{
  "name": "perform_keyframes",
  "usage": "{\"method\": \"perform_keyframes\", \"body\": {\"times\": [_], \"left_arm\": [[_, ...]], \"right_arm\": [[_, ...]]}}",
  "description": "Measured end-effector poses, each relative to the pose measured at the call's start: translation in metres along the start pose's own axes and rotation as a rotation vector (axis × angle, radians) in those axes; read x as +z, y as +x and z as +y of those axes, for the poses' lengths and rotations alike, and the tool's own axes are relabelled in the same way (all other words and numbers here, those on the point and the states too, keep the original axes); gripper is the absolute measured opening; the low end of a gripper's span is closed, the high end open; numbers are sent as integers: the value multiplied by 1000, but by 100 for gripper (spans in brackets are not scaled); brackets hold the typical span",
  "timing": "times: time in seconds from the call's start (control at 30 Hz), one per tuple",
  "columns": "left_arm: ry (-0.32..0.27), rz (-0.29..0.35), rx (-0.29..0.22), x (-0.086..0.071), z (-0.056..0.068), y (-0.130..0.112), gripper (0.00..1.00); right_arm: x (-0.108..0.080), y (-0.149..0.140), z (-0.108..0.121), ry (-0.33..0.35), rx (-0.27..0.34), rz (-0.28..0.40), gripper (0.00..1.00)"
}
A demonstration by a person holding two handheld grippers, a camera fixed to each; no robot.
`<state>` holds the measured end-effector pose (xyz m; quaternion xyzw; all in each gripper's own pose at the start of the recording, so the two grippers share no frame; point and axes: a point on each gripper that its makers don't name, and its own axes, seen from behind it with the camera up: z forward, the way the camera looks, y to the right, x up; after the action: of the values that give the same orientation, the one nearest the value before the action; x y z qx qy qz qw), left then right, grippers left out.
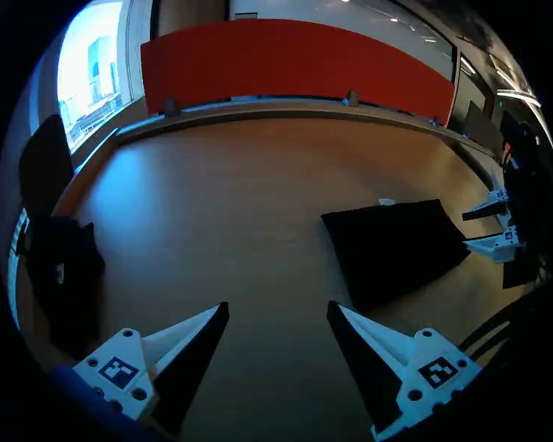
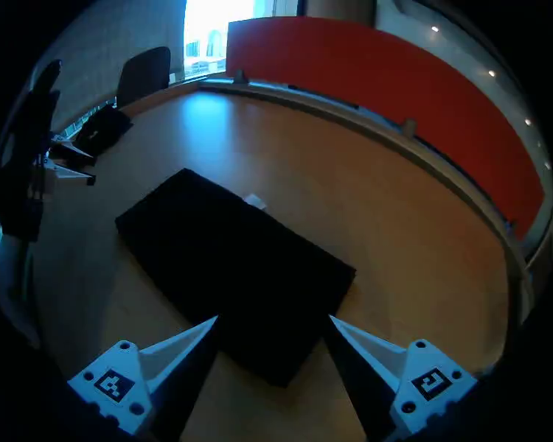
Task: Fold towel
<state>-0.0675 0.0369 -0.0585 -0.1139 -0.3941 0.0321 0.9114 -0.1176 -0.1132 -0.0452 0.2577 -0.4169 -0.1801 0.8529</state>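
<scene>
A black towel [image 2: 232,265] lies flat on the wooden table [image 2: 394,243] as a rectangle, with a small white tag [image 2: 254,199] at its far edge. In the right gripper view my right gripper [image 2: 273,318] is open over the towel's near corner, nothing pinched between its fingers. My left gripper [image 1: 277,306] is open above bare table, and the towel [image 1: 394,247] lies ahead to its right. In the left gripper view the right gripper [image 1: 466,230] sits at the towel's right edge. The left gripper [image 2: 94,169] appears far left, apart from the towel.
A long red partition [image 1: 291,62] runs along the table's far edge. A black bag [image 1: 63,272] rests on the table's left side, with a dark chair [image 1: 44,166] behind it. Windows [image 1: 92,66] lie beyond. A person's dark sleeve [image 2: 22,177] holds the left gripper.
</scene>
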Motion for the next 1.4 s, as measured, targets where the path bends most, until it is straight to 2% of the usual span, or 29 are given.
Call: {"method": "perform_keyframes", "body": {"times": [0.47,0.6,0.7,1.07,1.23,1.4], "left_arm": [[2,2,-10,-6,1,-2,99],[2,3,-13,-7,1,-2,99],[2,2,-14,-7,1,-2,100],[3,5,-15,-9,1,-2,100],[2,6,-17,-9,1,-2,100],[1,6,-14,-9,2,-2,99]], "right_arm": [[-18,-37,6,10,9,-45,97],[-19,-46,7,21,10,-60,94],[-18,-51,8,28,18,-70,88],[-17,-64,7,66,25,-106,52],[-17,-63,5,79,26,-108,44],[-16,-62,4,83,21,-107,44]]}}
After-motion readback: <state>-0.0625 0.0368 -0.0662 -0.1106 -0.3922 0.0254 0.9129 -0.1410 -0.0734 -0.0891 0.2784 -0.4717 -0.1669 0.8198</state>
